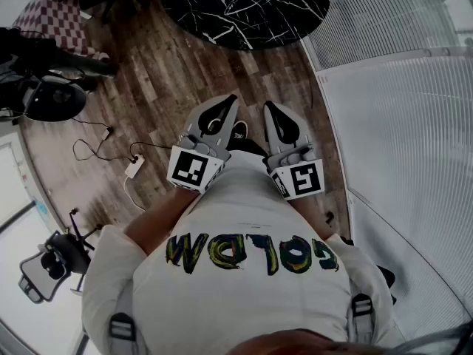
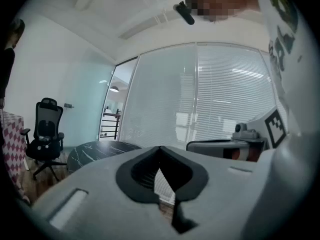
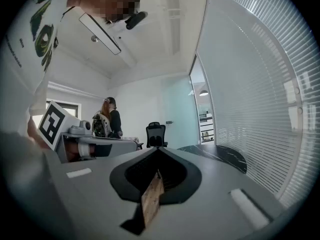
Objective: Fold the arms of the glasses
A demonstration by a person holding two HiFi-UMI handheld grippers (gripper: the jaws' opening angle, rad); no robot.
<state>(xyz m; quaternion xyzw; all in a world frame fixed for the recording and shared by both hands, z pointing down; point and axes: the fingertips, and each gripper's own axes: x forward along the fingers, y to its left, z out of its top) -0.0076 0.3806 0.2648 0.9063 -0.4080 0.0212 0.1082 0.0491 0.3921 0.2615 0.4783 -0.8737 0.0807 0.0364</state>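
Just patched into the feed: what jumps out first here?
The left gripper and right gripper sit side by side close to the person's white shirt, mid head view, jaws together and empty. Ahead of them a round black marble table stands on the wood floor, with white blinds filling the right. No glasses show in any view.

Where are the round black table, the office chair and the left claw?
Black table (image 1: 244, 6), head view, on its marbled top.
Office chair (image 2: 48, 121), left gripper view, on its backrest.
Left claw (image 2: 160, 151), left gripper view, where its shut tips meet.
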